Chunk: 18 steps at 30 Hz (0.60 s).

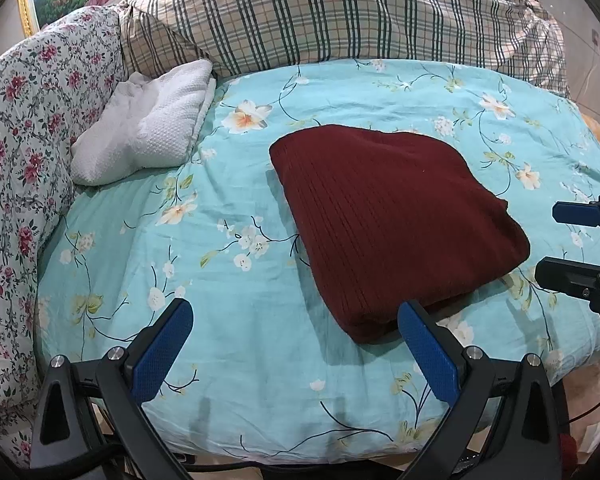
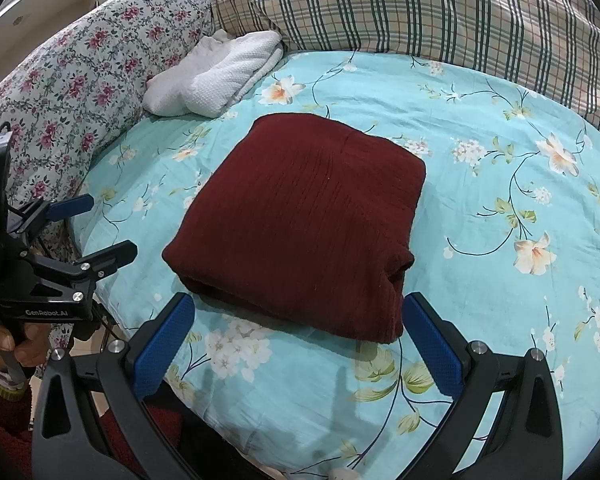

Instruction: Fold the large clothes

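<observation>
A dark red knit garment (image 1: 392,220) lies folded into a thick rectangle on the turquoise floral bedcover (image 1: 240,184); it also shows in the right wrist view (image 2: 300,216). My left gripper (image 1: 296,320) is open and empty, above the bedcover just in front of the garment's near left corner. My right gripper (image 2: 300,316) is open and empty, at the garment's near edge. The right gripper shows at the right edge of the left wrist view (image 1: 556,244), and the left gripper at the left of the right wrist view (image 2: 108,226), both open.
A folded white textured cloth (image 1: 148,128) lies at the back left of the bed. A plaid quilt (image 1: 340,12) is piled along the back. A pink-flowered quilt (image 1: 28,152) runs down the left side. The bed's front edge (image 1: 300,452) is just below my grippers.
</observation>
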Each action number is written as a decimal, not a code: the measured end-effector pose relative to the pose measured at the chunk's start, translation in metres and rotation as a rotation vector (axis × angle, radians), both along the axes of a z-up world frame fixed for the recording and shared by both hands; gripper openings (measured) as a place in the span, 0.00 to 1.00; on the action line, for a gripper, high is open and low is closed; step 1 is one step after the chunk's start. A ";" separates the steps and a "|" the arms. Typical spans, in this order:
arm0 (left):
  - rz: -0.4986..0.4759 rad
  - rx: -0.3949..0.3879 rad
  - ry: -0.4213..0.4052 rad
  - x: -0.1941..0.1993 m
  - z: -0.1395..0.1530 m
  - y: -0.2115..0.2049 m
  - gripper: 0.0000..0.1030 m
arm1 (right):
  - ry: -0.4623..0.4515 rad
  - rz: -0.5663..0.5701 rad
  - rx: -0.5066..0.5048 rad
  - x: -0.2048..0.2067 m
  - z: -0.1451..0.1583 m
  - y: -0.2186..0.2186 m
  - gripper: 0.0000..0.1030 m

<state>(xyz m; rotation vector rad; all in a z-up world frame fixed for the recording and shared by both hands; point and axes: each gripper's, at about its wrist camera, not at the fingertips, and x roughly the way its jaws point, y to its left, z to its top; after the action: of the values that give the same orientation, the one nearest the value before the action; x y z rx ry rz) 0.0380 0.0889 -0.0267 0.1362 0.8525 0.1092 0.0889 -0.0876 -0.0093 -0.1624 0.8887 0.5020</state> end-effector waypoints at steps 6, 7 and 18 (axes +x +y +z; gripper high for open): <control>0.001 -0.003 -0.001 -0.001 0.001 0.000 1.00 | -0.002 0.002 0.002 0.000 0.001 0.000 1.00; 0.000 -0.001 -0.002 -0.001 0.001 0.000 1.00 | -0.003 0.002 0.002 0.000 0.001 -0.001 1.00; 0.005 0.005 0.000 0.001 0.003 -0.002 1.00 | -0.003 0.003 0.009 0.002 0.004 -0.001 1.00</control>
<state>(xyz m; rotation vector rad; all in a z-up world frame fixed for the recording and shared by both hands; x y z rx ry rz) 0.0386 0.0871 -0.0240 0.1389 0.8521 0.1156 0.0914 -0.0887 -0.0050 -0.1559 0.8833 0.5086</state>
